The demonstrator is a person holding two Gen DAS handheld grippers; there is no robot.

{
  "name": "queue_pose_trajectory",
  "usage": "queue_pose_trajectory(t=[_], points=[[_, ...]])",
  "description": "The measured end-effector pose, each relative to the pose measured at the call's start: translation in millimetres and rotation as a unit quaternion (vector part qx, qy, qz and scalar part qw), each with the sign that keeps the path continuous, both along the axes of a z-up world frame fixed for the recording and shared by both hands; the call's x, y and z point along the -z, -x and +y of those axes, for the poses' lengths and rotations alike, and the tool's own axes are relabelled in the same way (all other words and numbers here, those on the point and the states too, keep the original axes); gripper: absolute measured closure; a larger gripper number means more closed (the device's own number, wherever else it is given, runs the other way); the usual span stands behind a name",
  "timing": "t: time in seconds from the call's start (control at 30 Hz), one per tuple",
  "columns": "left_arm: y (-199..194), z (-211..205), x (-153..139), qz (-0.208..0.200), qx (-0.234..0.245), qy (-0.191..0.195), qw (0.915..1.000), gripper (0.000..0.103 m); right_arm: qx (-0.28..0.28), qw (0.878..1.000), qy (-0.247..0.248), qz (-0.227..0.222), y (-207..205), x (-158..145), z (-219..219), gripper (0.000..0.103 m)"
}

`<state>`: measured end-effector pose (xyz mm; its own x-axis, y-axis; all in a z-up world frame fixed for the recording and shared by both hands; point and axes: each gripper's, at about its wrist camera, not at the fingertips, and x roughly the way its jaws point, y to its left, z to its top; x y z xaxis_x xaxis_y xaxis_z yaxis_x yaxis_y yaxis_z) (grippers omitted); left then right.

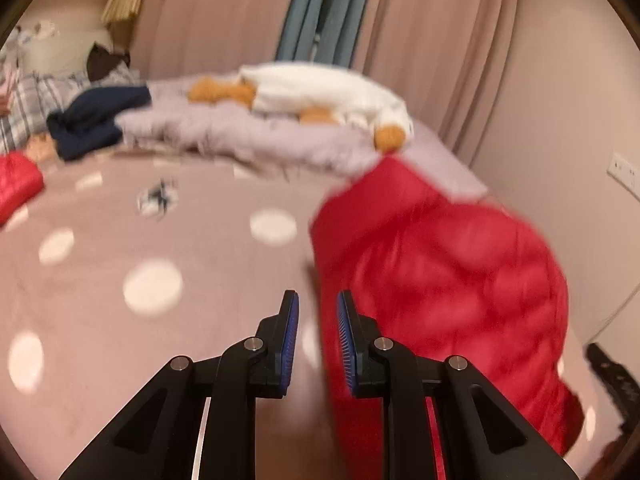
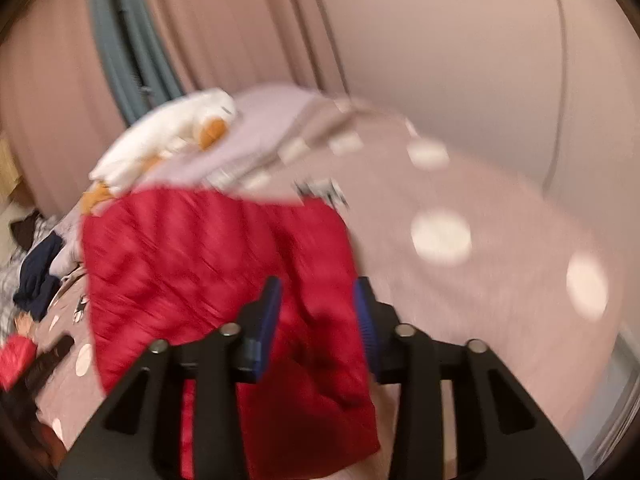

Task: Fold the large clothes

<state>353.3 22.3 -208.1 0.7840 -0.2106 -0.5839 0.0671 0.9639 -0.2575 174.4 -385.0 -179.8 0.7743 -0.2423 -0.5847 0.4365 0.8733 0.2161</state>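
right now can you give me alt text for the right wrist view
An open black right gripper with blue pads hovers over a red quilted puffer garment spread on a pink bedsheet with white polka dots. Behind lie a white and orange plush toy on a lilac blanket, and pink curtains. The image is motion-blurred.

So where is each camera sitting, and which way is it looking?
Left wrist view: sits on the left claw, looking along its open fingers across the spotted pink bedsheet, with the red puffy jacket to its right.
Right wrist view: sits on the right claw, looking down over the same red puffy jacket, which lies between and under its open fingers.
Both views share the jacket, the bedsheet, the white and orange plush toy and the pink curtains.
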Motion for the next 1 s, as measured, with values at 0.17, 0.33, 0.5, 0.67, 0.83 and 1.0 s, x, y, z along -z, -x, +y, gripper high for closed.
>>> queue_pose_trajectory(t=[0.17, 0.33, 0.5, 0.67, 0.83, 1.0], points=[[-70.2, -17.5, 5.6, 0.040, 0.025, 0.050, 0.9976, 0.083, -0.093, 0.995, 0.003, -0.034, -56.8, -35.5, 20.0, 0.079], [-110.7, -58.9, 44.2, 0.062, 0.034, -0.009, 0.9975, 0.083, -0.095, 0.994, 0.032, 0.045, -124.3, 6.6, 0.4, 0.079], [-127.8, -65.8, 73.7, 0.097, 0.063, 0.045, 0.9923, 0.083, -0.081, 0.994, -0.010, 0.069, -140.5, 66.0, -29.9, 0.079], [-119.7, -79.1, 78.9, 0.075, 0.057, -0.001, 0.9956, 0.083, -0.084, 0.993, -0.074, 0.044, -142.2, 90.8, -48.5, 0.079], [-130.0, -75.2, 84.8, 0.075, 0.057, 0.017, 0.9954, 0.083, -0.084, 0.993, -0.073, 0.043, -141.9, 92.3, -42.3, 0.079], [-131.9, -72.1, 83.4, 0.072, 0.056, 0.013, 0.9957, 0.083, -0.082, 0.993, -0.070, 0.044, -143.0, 91.5, -42.1, 0.078]])
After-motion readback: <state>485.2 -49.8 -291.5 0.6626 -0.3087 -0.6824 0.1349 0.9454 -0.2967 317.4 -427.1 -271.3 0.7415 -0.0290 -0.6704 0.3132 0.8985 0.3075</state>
